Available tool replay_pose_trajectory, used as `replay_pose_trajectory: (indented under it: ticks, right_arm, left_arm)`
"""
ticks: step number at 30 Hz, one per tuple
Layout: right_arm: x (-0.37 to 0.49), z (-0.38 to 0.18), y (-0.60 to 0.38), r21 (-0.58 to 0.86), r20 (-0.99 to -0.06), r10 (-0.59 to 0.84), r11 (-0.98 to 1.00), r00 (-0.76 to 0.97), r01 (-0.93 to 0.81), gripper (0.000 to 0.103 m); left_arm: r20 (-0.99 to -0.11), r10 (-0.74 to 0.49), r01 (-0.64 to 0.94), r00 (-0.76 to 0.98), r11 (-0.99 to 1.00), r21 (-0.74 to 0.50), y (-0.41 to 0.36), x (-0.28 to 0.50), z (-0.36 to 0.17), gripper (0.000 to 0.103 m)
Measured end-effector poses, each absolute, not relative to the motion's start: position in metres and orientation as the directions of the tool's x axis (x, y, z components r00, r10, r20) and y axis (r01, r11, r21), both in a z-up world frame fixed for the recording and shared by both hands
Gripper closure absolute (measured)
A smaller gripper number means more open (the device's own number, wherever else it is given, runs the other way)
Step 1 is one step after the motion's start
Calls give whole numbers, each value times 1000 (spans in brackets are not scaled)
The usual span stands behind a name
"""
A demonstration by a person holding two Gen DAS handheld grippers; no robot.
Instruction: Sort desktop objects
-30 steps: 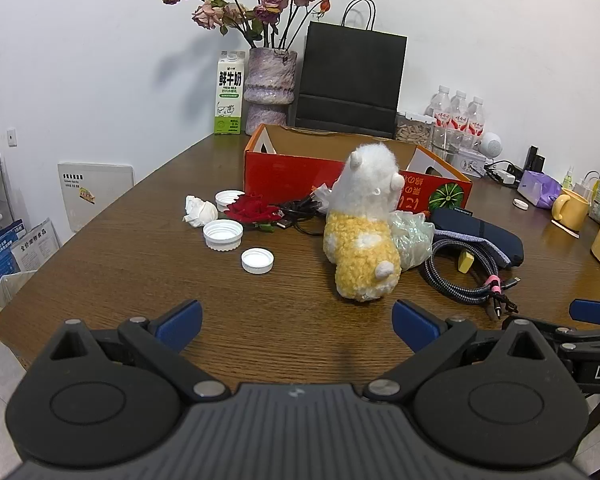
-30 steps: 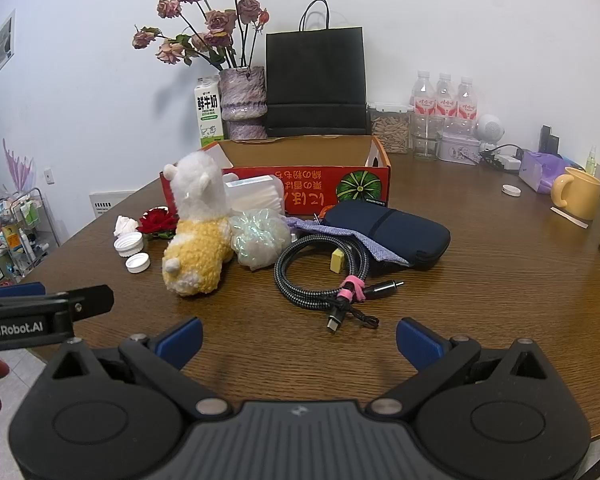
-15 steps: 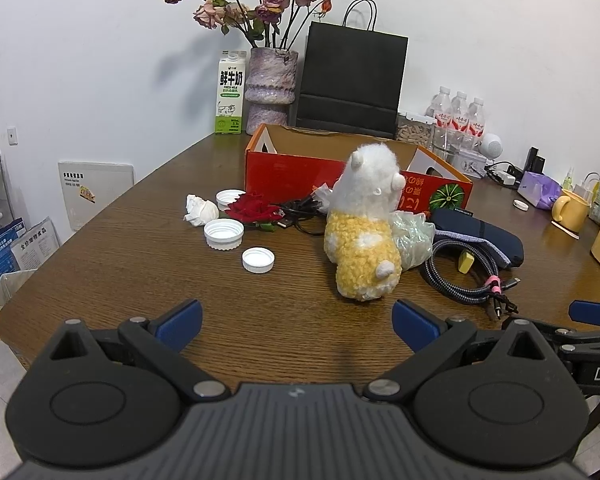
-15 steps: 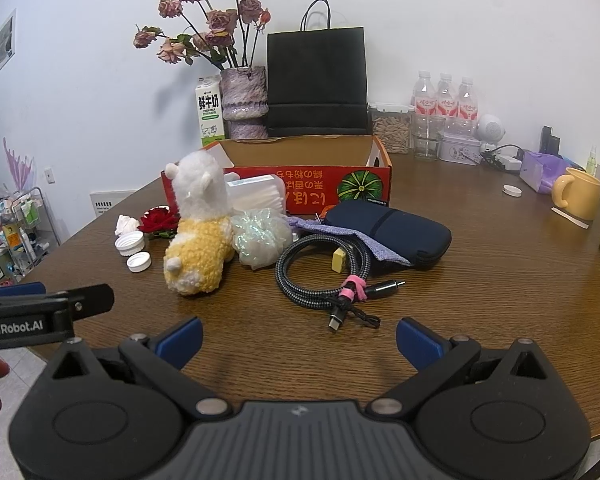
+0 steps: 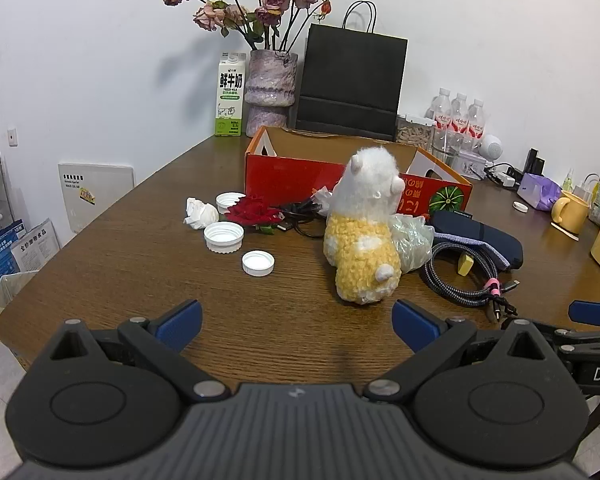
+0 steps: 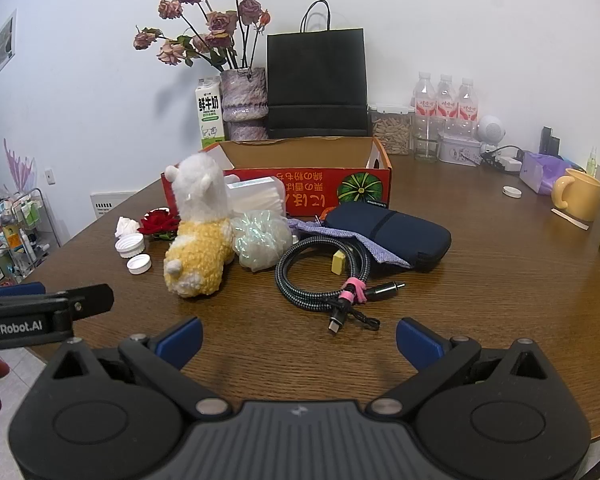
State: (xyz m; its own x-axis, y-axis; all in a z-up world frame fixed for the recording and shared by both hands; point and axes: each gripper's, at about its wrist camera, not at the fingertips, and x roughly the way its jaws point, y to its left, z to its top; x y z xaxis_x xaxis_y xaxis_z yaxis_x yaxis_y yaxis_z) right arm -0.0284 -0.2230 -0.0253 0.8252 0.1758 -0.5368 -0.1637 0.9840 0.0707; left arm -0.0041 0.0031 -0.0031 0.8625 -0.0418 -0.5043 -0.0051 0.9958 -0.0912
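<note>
A white and yellow plush alpaca (image 5: 364,240) (image 6: 200,232) stands mid-table before an open red cardboard box (image 5: 296,168) (image 6: 312,188). Left of it lie white bottle caps (image 5: 258,263) (image 6: 139,265), a crumpled tissue (image 5: 200,214) and a red fabric rose (image 5: 254,212). To its right are a clear plastic bag (image 6: 262,240), a coiled braided cable (image 6: 320,280) and a dark pouch (image 6: 388,232). My left gripper (image 5: 298,322) hangs open near the table's front edge, short of the alpaca. My right gripper (image 6: 300,338) is open in front of the cable, holding nothing.
At the back stand a milk carton (image 5: 230,98), a vase of dried roses (image 5: 270,88), a black paper bag (image 5: 350,84), water bottles (image 6: 446,104) and a jar. A yellow mug (image 6: 576,194) and purple packet sit far right. Bare wood lies along the near edge.
Both views have crept slightly nearer to the objects. Nothing on the table has moved, and both grippers stay open.
</note>
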Motion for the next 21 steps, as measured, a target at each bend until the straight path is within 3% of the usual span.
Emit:
replay_pose_trajectory:
  ticks: [21]
  right_arm:
    - [-18, -33, -223, 67, -544, 173, 984, 821, -163, 0]
  left_arm:
    - [-515, -22, -29, 857, 995, -91, 16, 9, -4, 0]
